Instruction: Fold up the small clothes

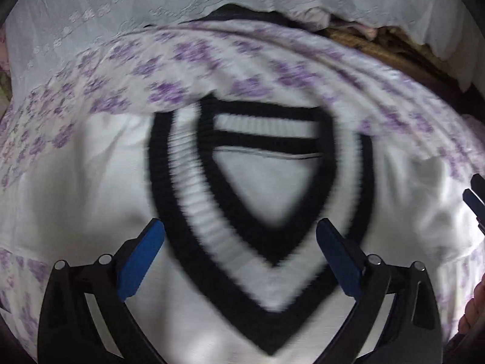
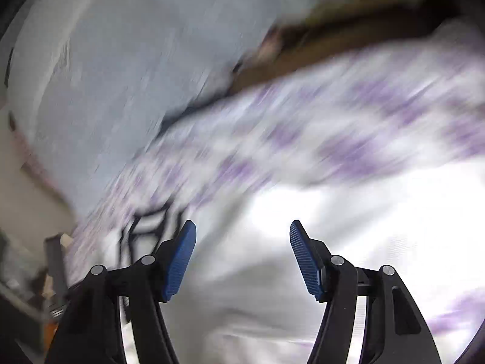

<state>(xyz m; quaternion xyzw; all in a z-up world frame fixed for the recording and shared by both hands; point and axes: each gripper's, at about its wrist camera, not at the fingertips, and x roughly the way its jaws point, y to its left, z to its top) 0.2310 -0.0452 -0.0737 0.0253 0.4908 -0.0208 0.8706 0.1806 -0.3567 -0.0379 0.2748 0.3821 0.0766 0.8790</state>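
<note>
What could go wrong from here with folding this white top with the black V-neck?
1. The left gripper hangs open right over the V-neck collar; closing there could bunch the ribbing instead of catching a shoulder.
2. The white top lies on a loose floral sheet, so a deep pinch might grab the sheet too.
3. The right gripper is open, its view blurred, so aiming may be off.

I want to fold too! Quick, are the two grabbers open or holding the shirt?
Left gripper: open wide over the white shirt, holding nothing.
Right gripper: open, nothing between its pads, above the same shirt.
</note>
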